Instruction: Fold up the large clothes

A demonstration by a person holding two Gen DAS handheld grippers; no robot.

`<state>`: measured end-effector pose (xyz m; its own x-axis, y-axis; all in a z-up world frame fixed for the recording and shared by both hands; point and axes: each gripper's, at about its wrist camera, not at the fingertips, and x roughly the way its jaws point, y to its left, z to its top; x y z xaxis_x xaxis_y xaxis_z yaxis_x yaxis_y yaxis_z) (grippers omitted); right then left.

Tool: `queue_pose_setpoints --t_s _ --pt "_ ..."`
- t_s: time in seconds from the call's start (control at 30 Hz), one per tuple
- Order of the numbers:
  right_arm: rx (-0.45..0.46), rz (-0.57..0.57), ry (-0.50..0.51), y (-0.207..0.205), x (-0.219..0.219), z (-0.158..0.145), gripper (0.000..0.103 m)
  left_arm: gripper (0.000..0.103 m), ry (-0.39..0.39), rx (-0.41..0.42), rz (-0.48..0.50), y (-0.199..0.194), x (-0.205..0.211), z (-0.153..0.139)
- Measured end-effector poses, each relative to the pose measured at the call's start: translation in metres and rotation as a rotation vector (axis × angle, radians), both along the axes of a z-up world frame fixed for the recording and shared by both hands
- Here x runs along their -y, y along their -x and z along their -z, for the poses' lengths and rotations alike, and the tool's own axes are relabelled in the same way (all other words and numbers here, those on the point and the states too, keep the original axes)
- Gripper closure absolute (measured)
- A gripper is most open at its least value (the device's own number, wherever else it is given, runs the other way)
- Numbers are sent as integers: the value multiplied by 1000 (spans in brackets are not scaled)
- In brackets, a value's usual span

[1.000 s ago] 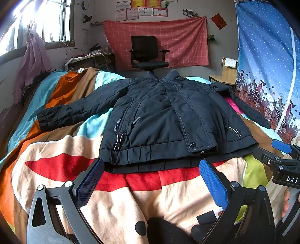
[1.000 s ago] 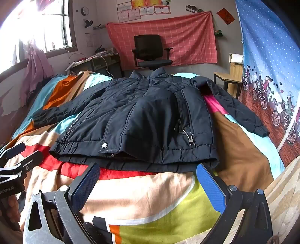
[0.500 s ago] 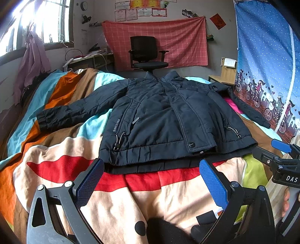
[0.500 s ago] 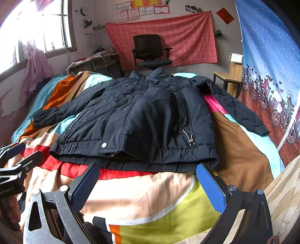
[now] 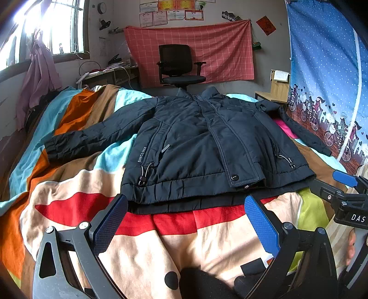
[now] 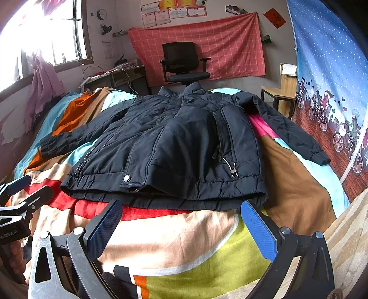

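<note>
Blown-out window (image 5: 66, 25) glare, sharp centre, fisheye-warped edges

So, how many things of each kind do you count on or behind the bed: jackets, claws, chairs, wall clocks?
Jackets: 1, the dark jacket lying flat on the blanket
Claws: 2, the left claw and the right claw, both open
Chairs: 1, the black office chair
Wall clocks: 1, the clock
Total: 5

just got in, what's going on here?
A person holds two grippers over a bed. A dark jacket lies flat on the blanket, sleeves spread out, not yet folded. The left gripper and right gripper are both open, short of the hem, touching nothing.
</note>
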<state>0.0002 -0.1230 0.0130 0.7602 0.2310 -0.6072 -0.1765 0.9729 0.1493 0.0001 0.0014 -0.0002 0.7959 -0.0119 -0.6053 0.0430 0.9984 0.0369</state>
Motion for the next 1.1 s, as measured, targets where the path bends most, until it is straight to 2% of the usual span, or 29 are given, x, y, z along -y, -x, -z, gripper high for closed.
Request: queue_pose_setpoints --t_s 1.1 --pt "-6 0 -6 -1 1 1 0 3 7 5 -18 1 -7 -4"
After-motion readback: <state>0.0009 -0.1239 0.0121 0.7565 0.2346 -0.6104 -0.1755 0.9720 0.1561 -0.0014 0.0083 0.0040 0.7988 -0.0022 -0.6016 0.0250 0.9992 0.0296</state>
